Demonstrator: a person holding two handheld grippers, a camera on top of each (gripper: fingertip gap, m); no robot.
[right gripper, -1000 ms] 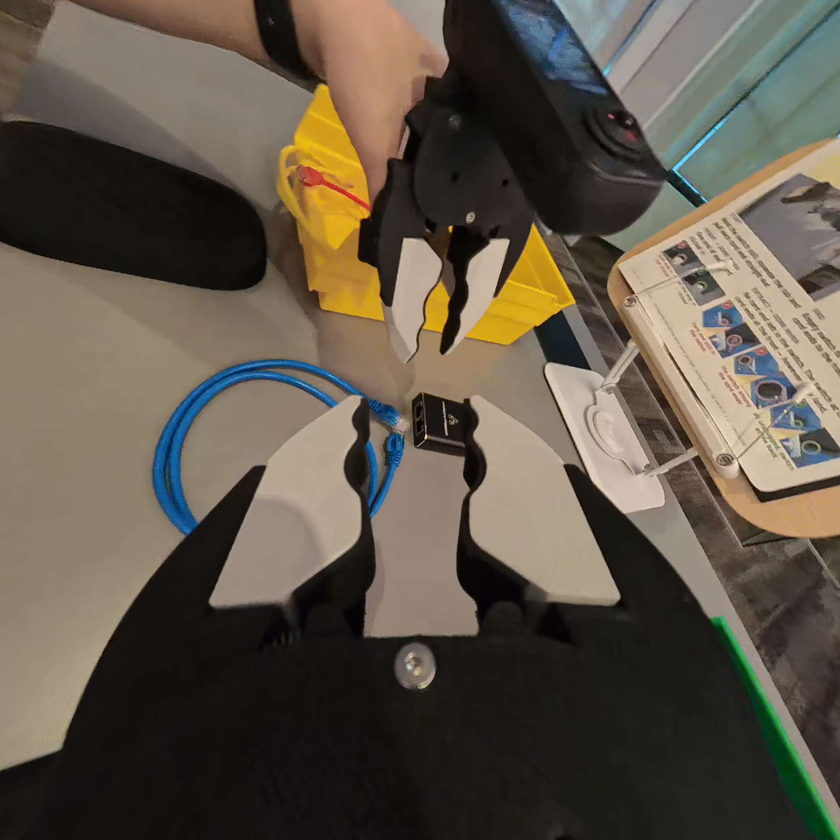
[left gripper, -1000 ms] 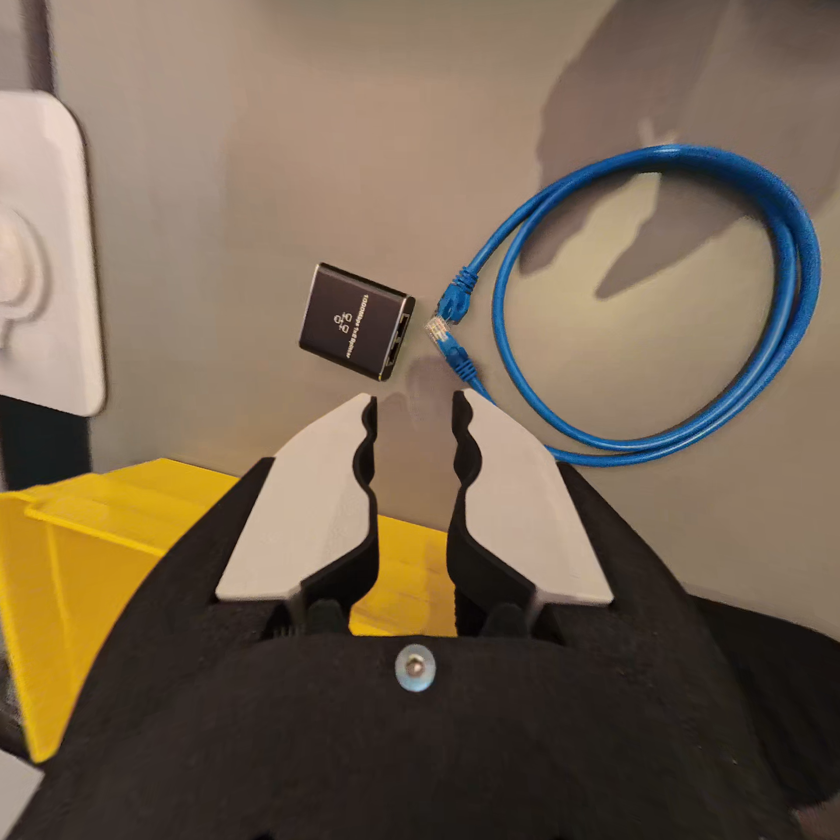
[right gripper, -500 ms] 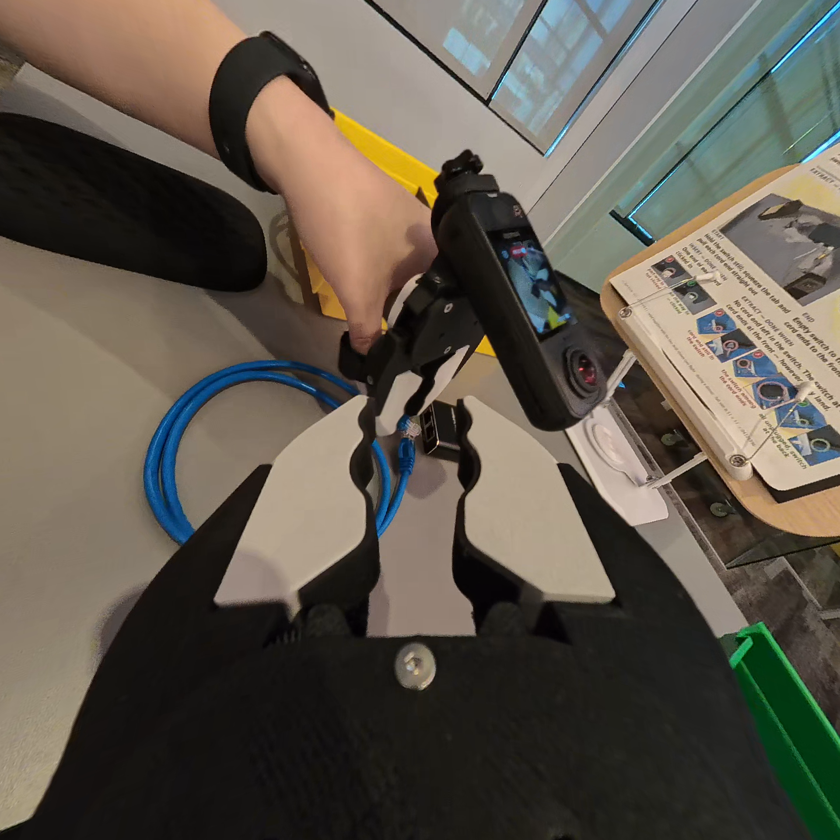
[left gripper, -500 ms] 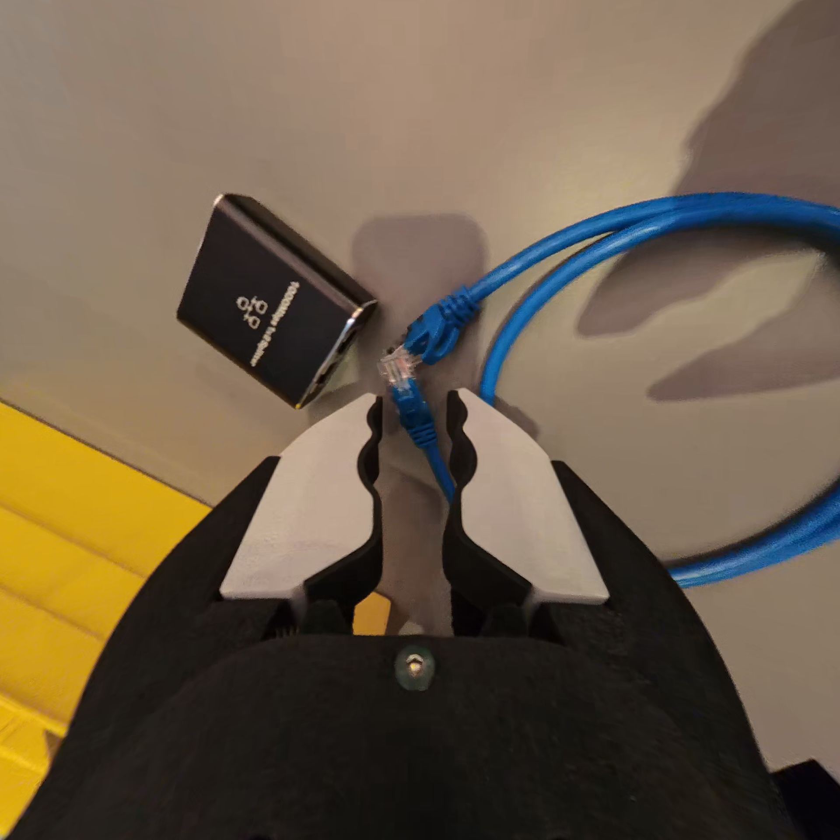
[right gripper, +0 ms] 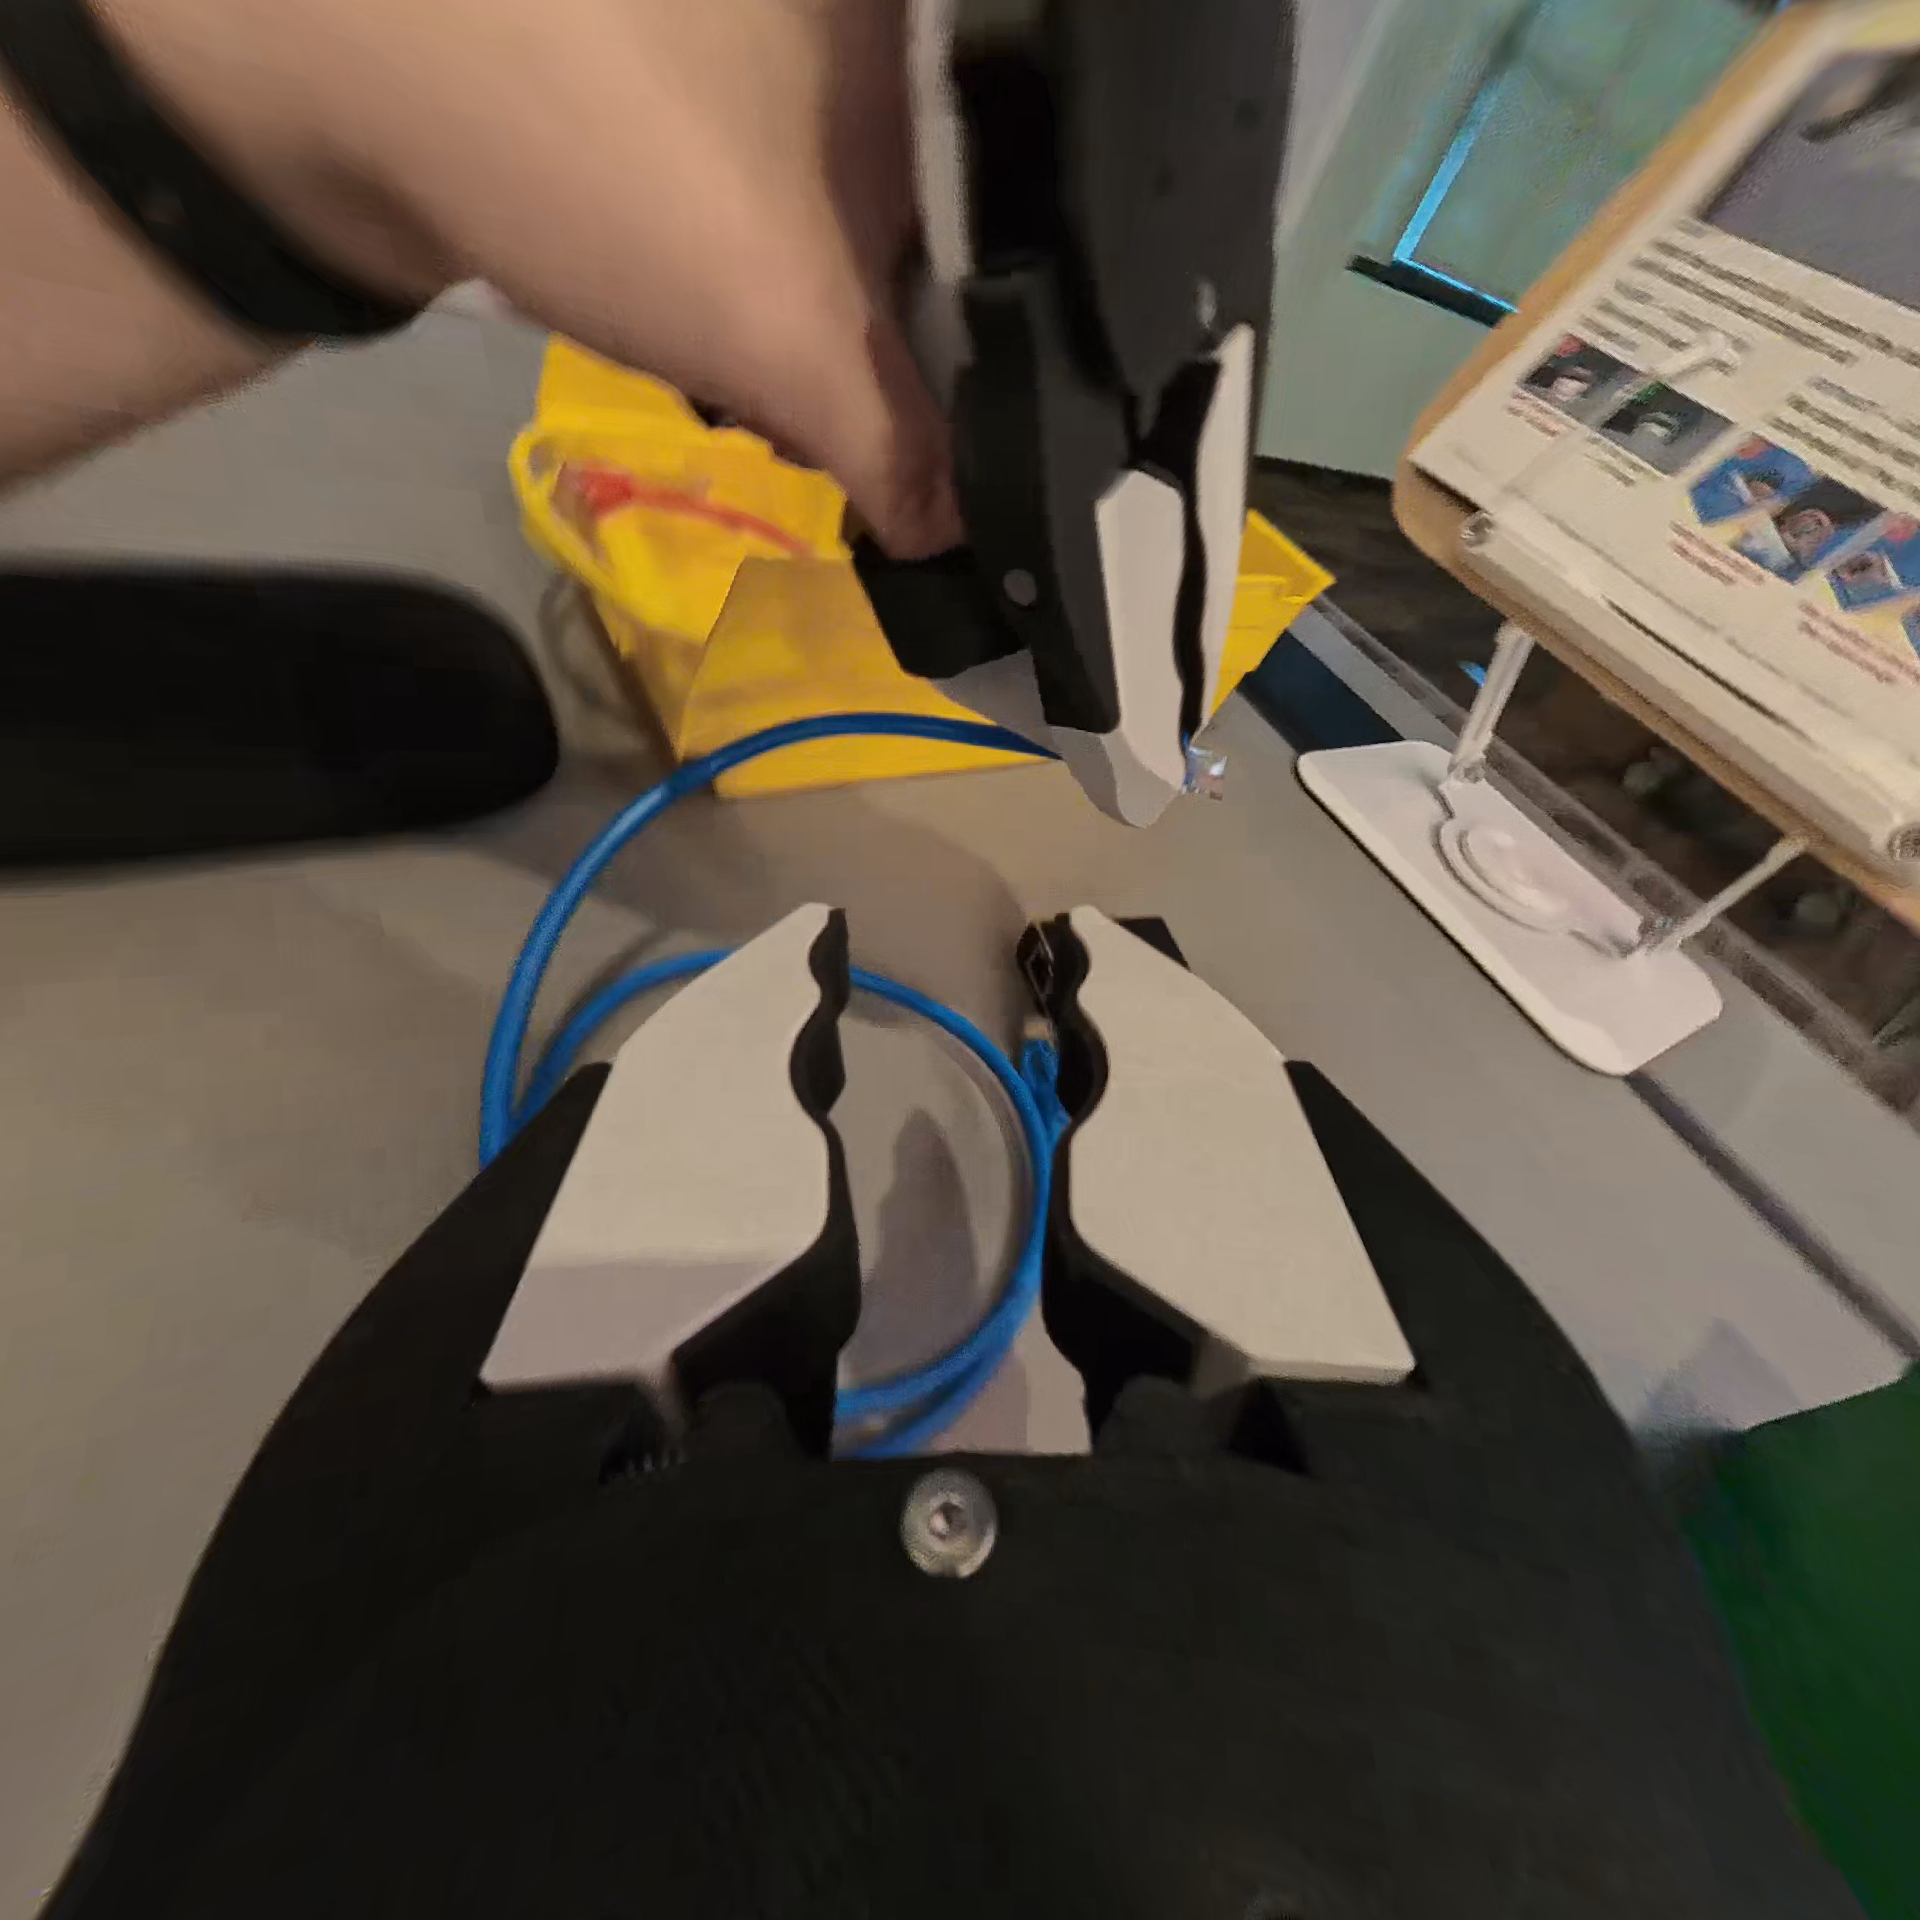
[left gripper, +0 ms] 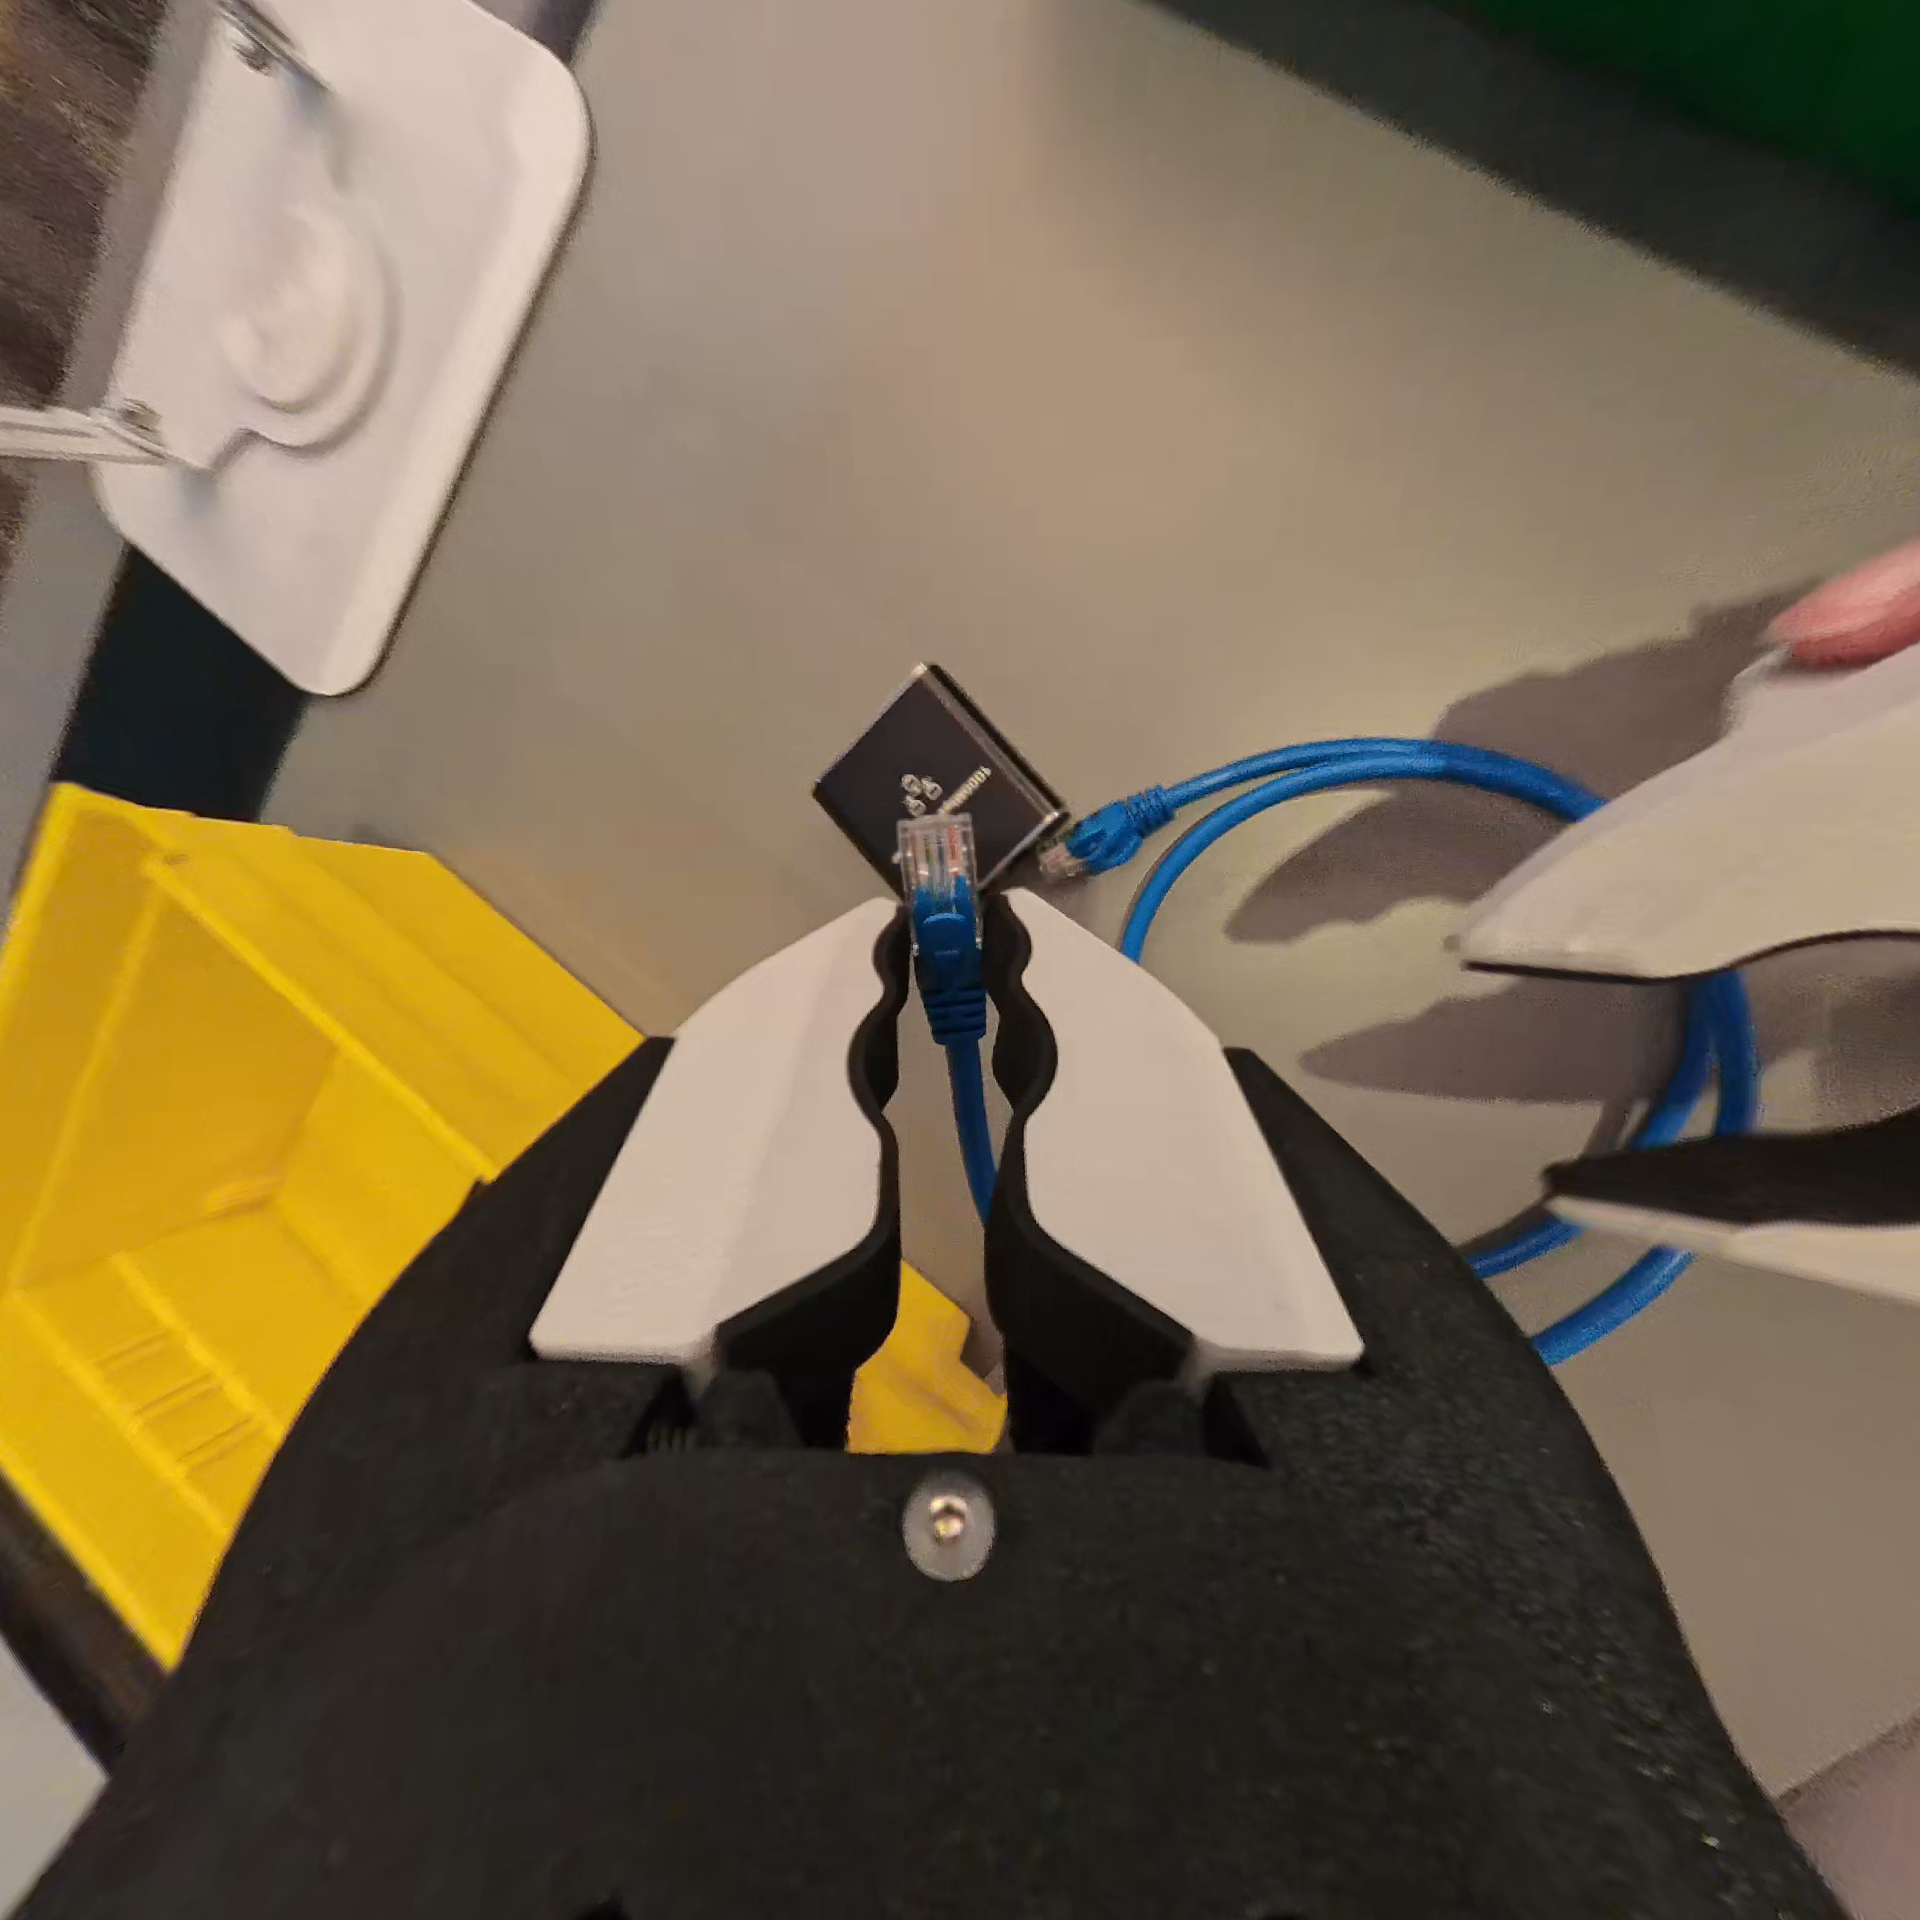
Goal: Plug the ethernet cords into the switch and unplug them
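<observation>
The left gripper (left gripper: 940, 914) pinches the blue boot of an ethernet plug (left gripper: 935, 847) between its fingertips, both pads pressed to it, the clear connector jutting past them above the grey table (left gripper: 935, 416). The blue cable (left gripper: 1351, 758) trails back in a coil on the tabletop; its second plug (left gripper: 1091, 844) lies just beside the small black switch (left gripper: 935, 790), which sits flat on the table. The right gripper (right gripper: 945, 935) hovers with its fingers apart and bare over the coil, the switch partly hidden behind its right fingertip. A yellow bin (left gripper: 208, 1091) and a white stand base (left gripper: 312, 312) flank the scene.
</observation>
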